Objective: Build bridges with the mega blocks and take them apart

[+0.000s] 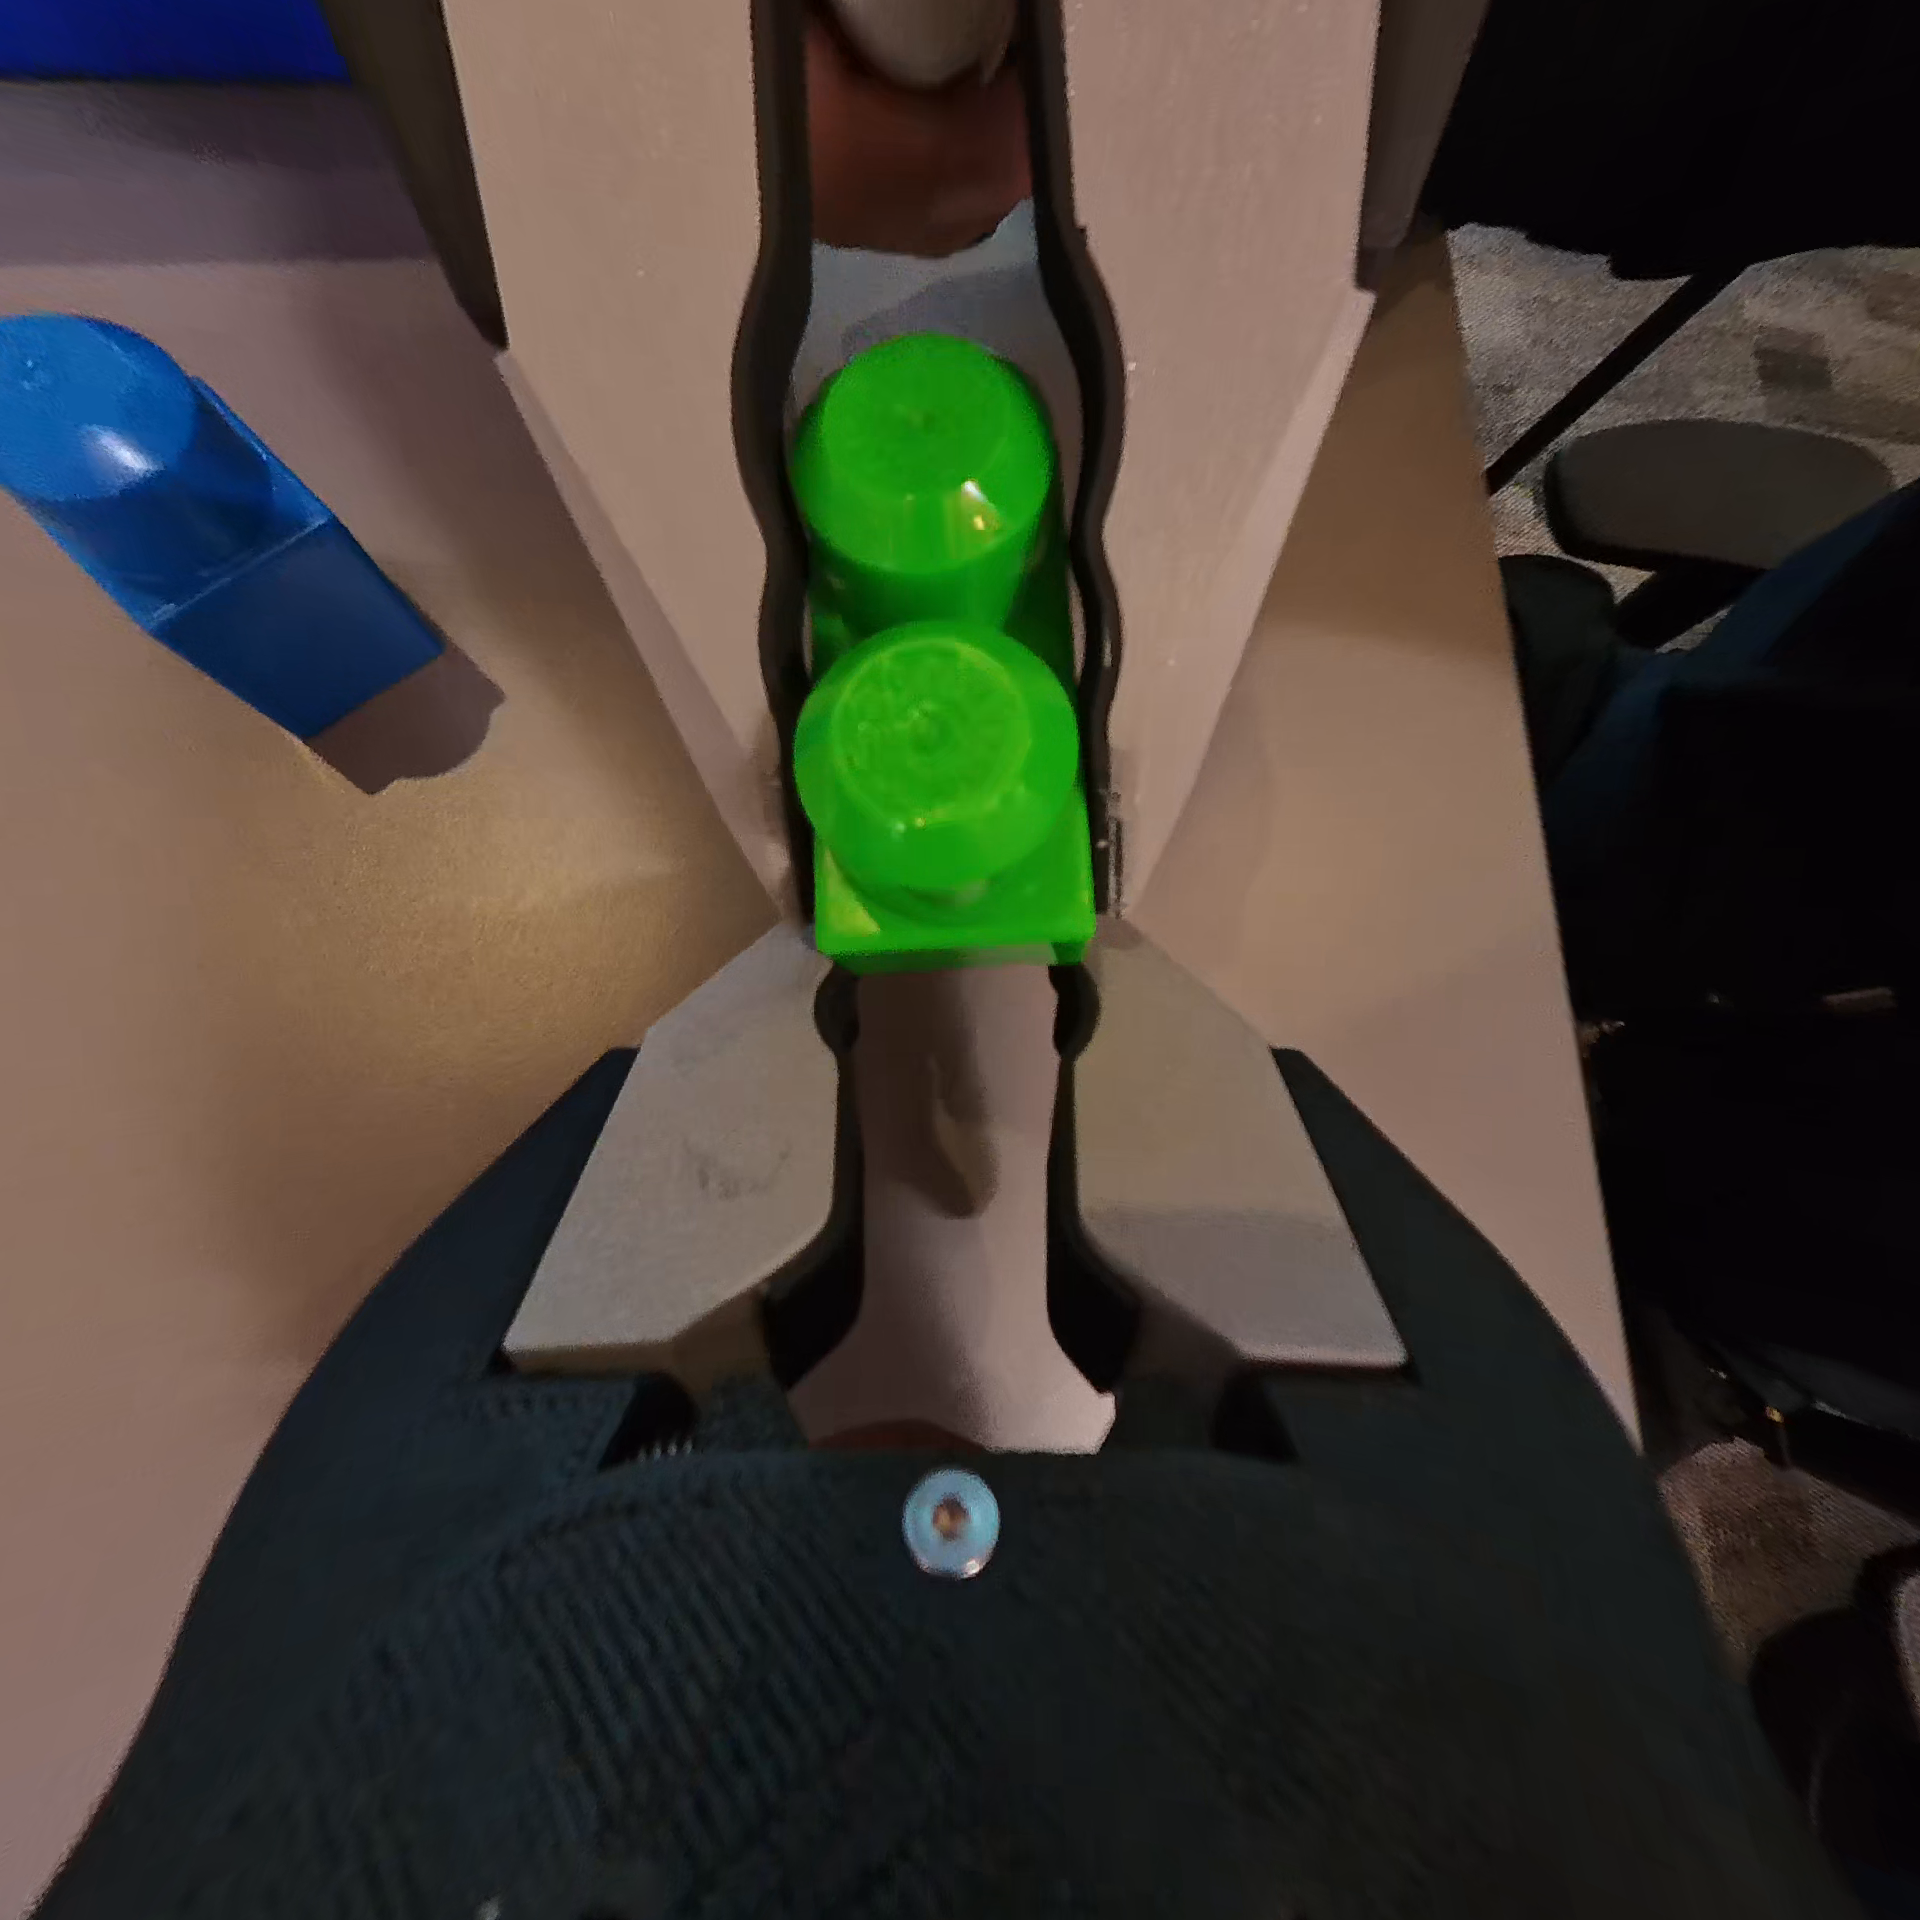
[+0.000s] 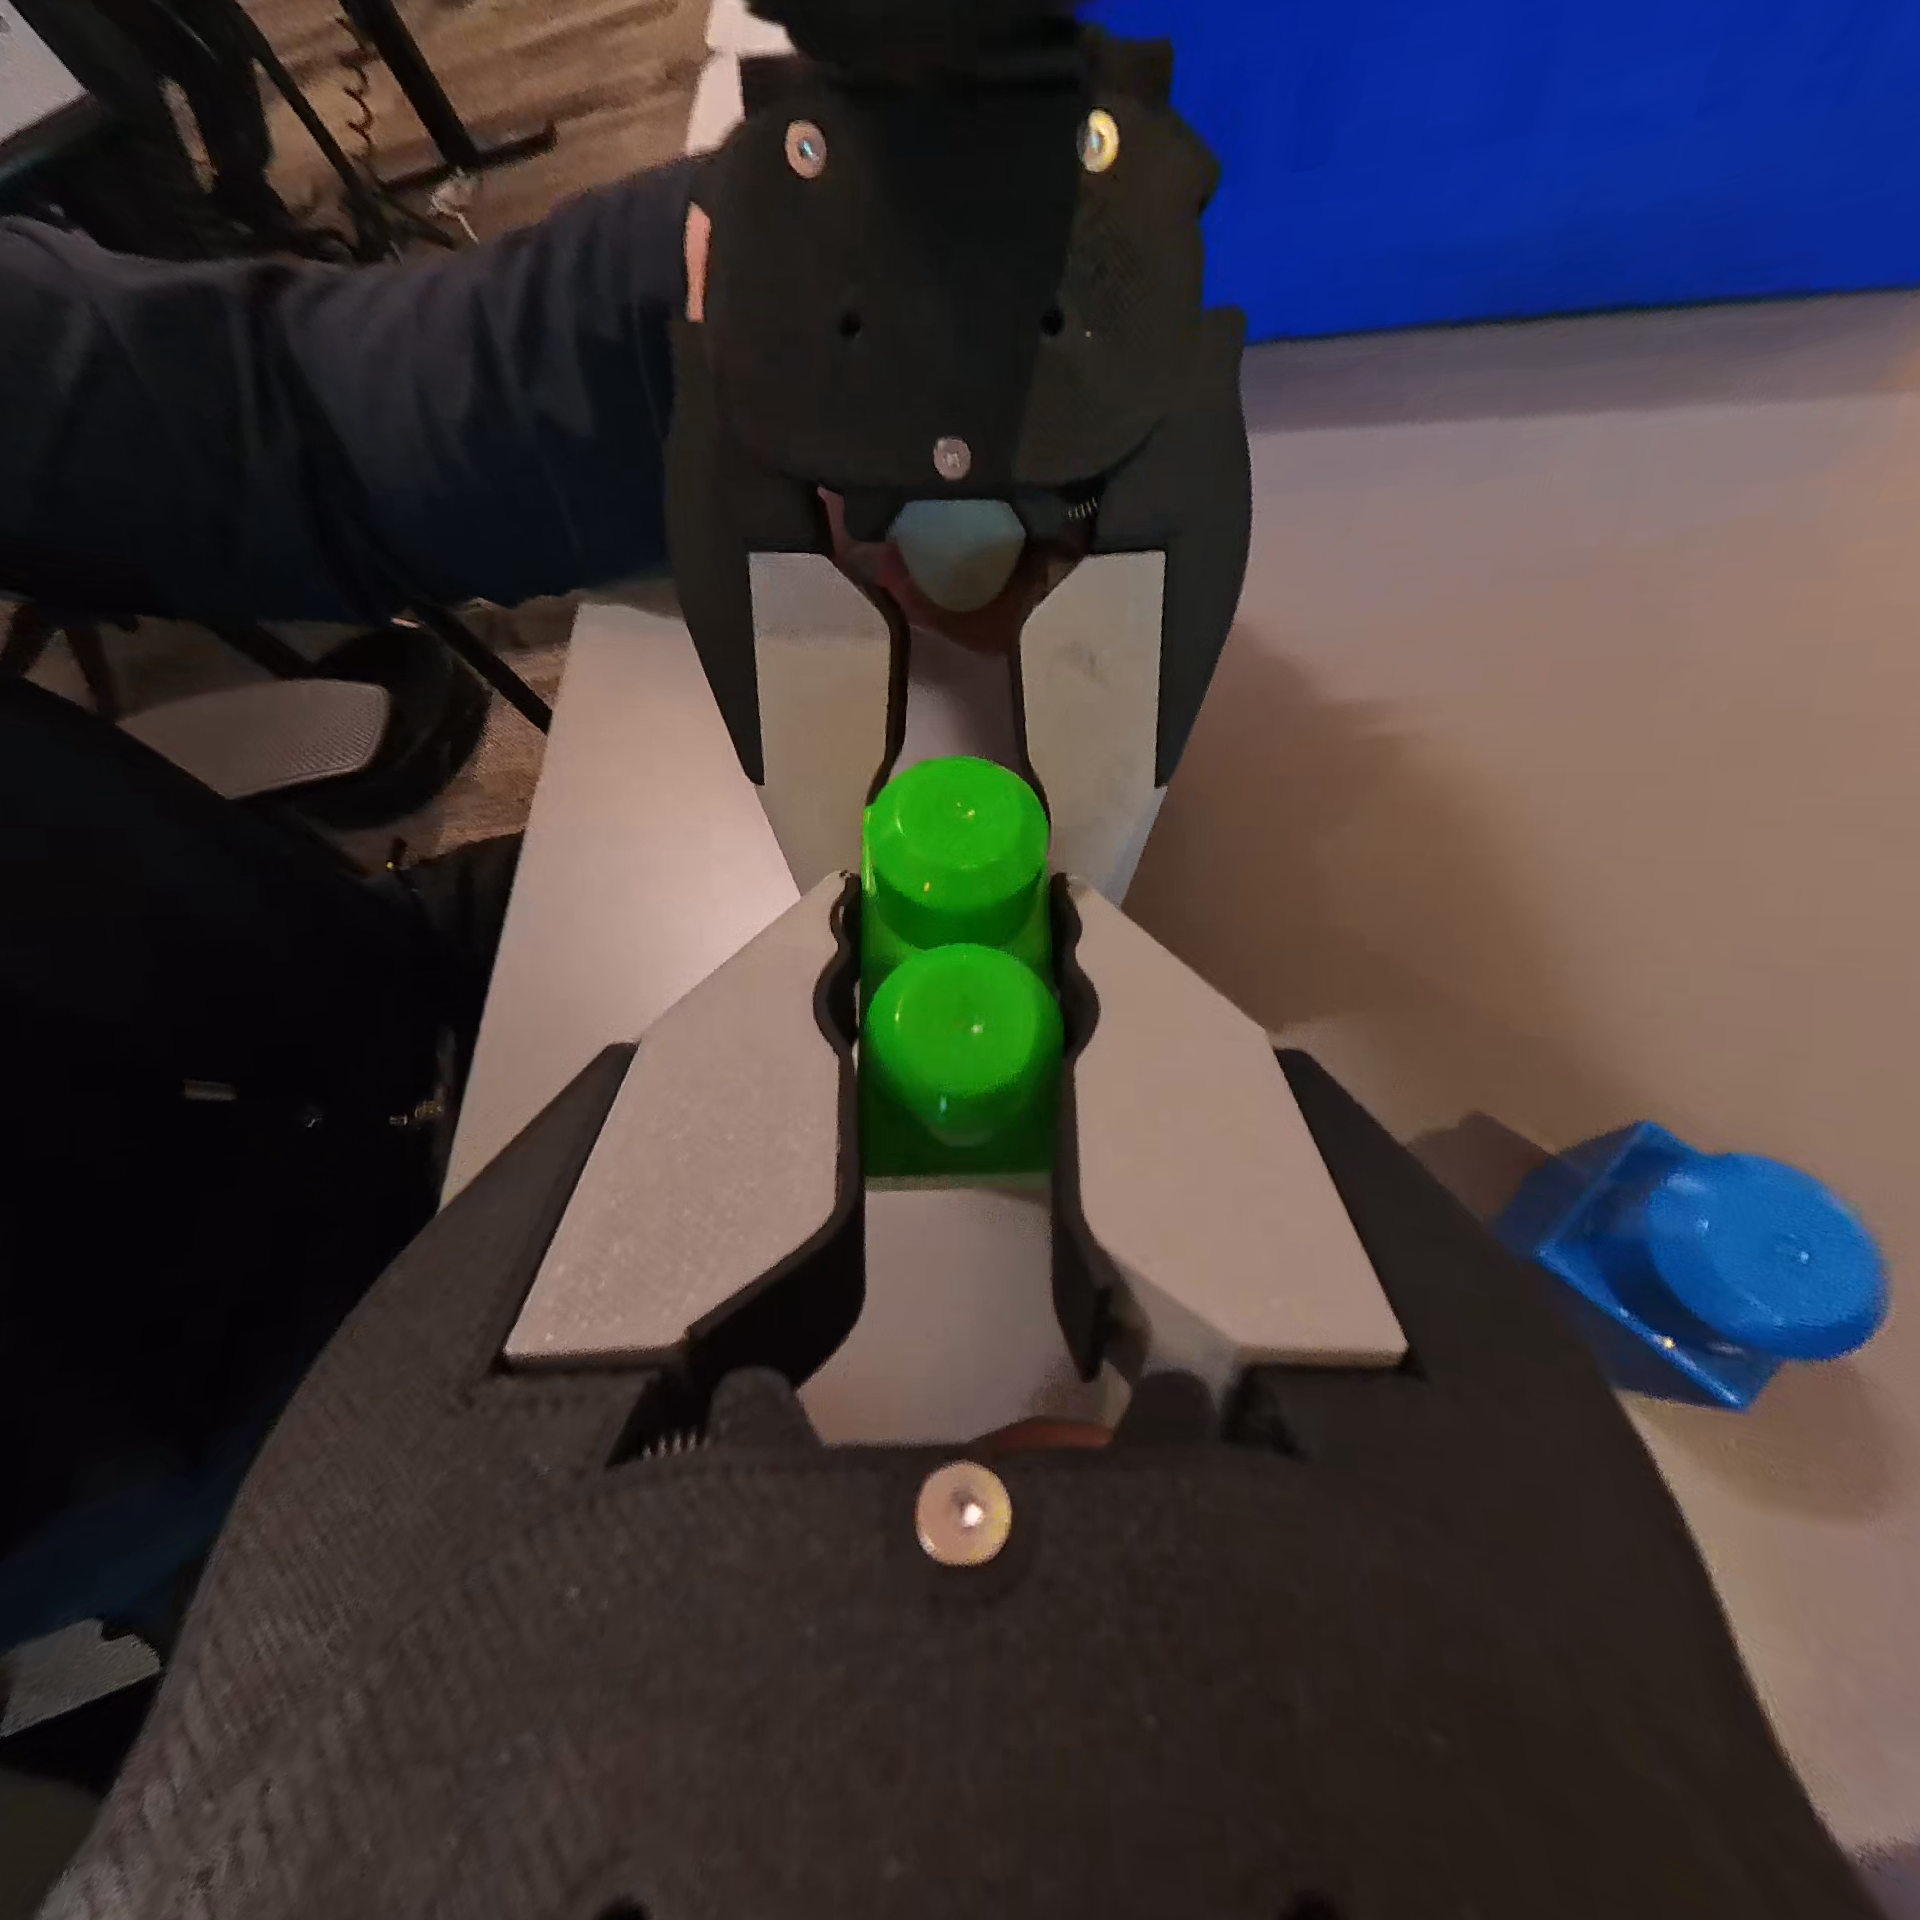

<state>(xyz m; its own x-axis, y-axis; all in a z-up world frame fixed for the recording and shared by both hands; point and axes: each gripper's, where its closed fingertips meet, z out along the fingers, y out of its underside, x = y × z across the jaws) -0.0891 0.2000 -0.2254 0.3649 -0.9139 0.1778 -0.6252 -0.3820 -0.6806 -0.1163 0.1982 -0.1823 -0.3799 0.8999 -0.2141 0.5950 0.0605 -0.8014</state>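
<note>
Looking along the left gripper (image 1: 951, 935), a green block (image 1: 940, 727) with two studs sits between its fingers (image 1: 800, 883), which press on the near end of the block's sides, while the opposite gripper's black pads (image 1: 1101, 540) squeeze the far end; the block's long axis runs straight ahead, in line with both tools. A blue block (image 1: 208, 540) lies on the table (image 1: 312, 935), well left of the green one. From the right gripper (image 2: 956, 997), the same green block (image 2: 961, 997) is clamped between its pads (image 2: 1075, 997), the left gripper facing it head-on beyond, a dark sleeve (image 2: 312, 395) behind. The blue block (image 2: 1704, 1268) sits right of the green one. Both tools are equally close; no readable writing shows.
</note>
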